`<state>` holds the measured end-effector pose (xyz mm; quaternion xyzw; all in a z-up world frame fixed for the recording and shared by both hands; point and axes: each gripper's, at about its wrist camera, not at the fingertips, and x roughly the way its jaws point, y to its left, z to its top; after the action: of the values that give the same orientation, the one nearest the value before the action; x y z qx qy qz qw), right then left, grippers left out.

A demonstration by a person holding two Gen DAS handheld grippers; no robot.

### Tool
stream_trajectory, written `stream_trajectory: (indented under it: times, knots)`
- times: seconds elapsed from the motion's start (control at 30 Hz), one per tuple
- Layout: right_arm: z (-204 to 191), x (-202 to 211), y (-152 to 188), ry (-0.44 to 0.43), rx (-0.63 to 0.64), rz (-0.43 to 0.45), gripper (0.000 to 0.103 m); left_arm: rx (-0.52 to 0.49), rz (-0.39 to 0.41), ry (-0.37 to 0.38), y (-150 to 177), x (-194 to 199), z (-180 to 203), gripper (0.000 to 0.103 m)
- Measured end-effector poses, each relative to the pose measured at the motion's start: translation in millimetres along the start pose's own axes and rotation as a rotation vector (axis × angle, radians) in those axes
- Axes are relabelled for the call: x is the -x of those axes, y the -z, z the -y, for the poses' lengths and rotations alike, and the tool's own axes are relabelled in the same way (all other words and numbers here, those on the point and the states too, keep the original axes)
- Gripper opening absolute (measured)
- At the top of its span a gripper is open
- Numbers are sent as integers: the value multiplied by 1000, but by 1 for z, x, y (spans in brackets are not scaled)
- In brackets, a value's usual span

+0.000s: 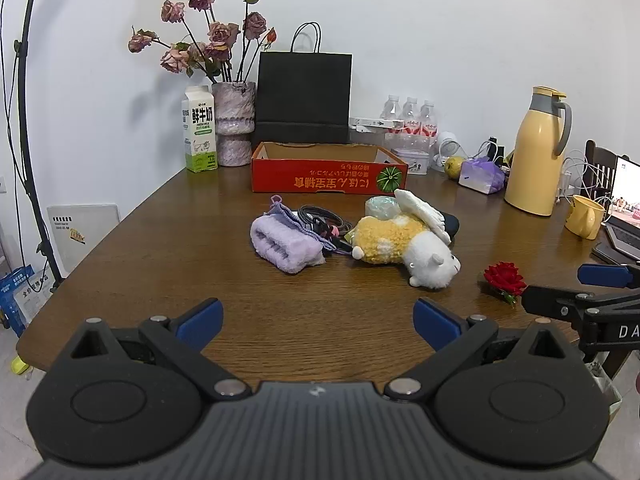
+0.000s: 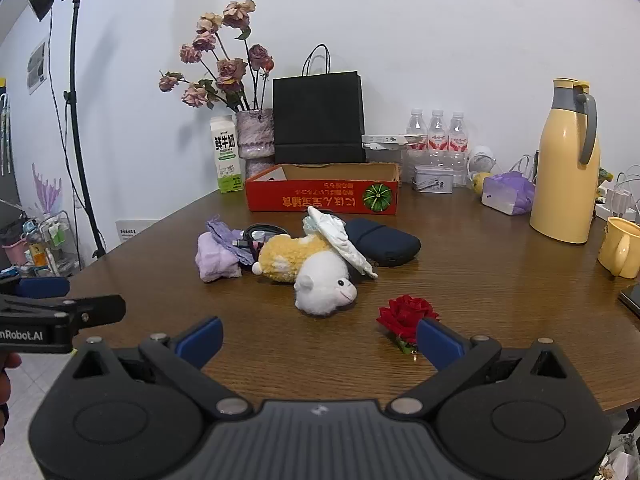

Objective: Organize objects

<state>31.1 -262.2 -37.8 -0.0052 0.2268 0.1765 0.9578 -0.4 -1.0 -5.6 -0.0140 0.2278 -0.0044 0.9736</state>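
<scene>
Left tool [image 1: 318, 320] seen at lower frame, jaws spread wide, nothing held. Right tool [image 2: 320, 338] likewise spread wide, empty, above bench [image 1: 160, 248]. Red rose [image 2: 406, 316] noted just beyond right tool's right finger. At frame centre, clustered: plush sheep [image 1: 404, 246], lilac towel [image 1: 282, 246], cables [image 1: 320, 216], dark pouch [image 2: 384, 242]. Red cardboard tray [image 1: 328, 172] seen upper centre, behind cluster.

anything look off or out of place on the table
The plush sheep lies toppled on its side in a jumble with a lilac towel and cables. A lone red rose lies loose nearby. The red box looks almost empty.
</scene>
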Motion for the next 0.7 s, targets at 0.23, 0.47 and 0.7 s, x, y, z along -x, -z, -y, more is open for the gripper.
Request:
stream_trajectory:
  times: [0.23,0.47,0.7]
  knots:
    - [3,-4,0,5,-22,-11,103,3,-1,0,-1,0,-2,103]
    - [4,-5,1,13,-28,-22,103,2,-1,1,0,0,-3,103]
    - [4,-5,0,23,-29,-24,103,8,-4,0,1,1,-6,103]
